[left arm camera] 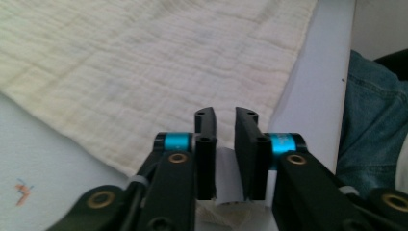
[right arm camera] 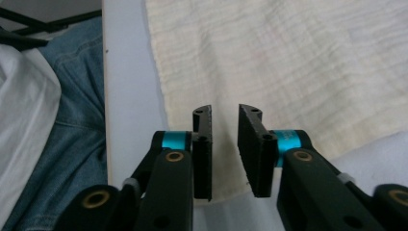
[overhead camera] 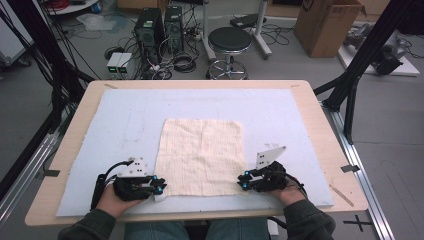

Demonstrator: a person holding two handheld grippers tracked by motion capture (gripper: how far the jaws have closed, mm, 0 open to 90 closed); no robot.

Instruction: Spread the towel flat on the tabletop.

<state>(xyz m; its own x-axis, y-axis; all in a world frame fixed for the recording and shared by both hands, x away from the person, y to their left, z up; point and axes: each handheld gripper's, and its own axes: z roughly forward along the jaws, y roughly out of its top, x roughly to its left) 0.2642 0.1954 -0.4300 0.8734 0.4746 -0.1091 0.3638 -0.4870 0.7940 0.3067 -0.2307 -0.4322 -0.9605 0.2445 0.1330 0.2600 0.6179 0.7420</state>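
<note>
The cloth (overhead camera: 201,156), a cream square of crinkled gauze, lies flat near the middle of the bench (overhead camera: 310,107), on the pale blue mat (overhead camera: 125,125) that covers it. Its edges run roughly parallel to the bench edges. It is close to square, so no long axis can be told; the far edge sits slightly skewed.

The left claw (overhead camera: 159,187) stands at the near left corner of the cloth, and the right claw (overhead camera: 244,184) at the near right corner. In the left gripper view the jaws stand slightly apart over the corner, with cloth (left arm camera: 144,72) in the narrow gap; contact of the pads is not confirmed. In the right gripper view the jaws are released, with the cloth (right arm camera: 288,57) corner beneath the gap.

Step in hand, by judgement: taking both near corners, probably for a fold. Next move: clench both claws on the corners, then lift evenly toward the far edge.
</note>
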